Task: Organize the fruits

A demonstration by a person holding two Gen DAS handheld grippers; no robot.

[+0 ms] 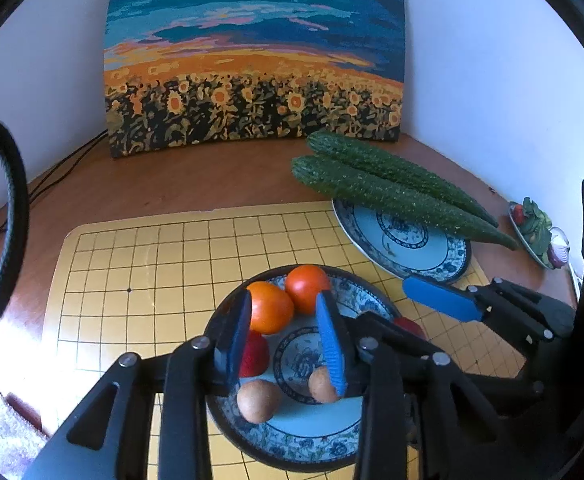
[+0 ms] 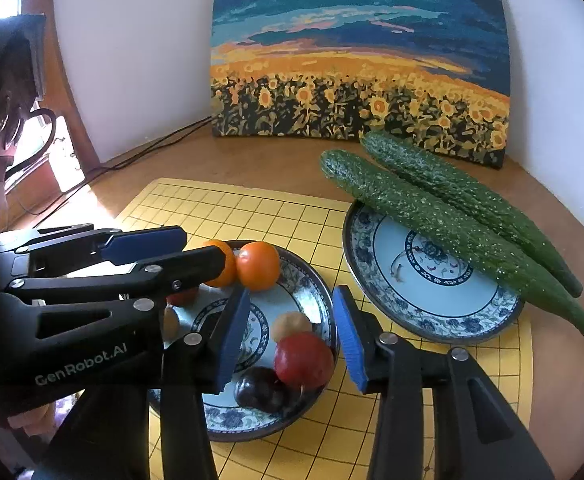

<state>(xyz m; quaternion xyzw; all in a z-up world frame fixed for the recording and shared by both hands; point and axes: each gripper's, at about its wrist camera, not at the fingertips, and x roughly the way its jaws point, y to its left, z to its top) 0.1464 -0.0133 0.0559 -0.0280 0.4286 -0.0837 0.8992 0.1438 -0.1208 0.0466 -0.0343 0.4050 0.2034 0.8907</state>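
Observation:
A blue-patterned fruit plate holds two orange fruits, a red fruit, a dark plum and two small brown fruits. My left gripper is open and empty above this plate. My right gripper is open and empty over the plate's near right side, around the red fruit without touching it. A second patterned plate carries two cucumbers.
A yellow grid mat lies under both plates on a brown table. A sunflower painting leans on the white wall behind. A small dish of greens sits at the far right. Cables trail at the back left.

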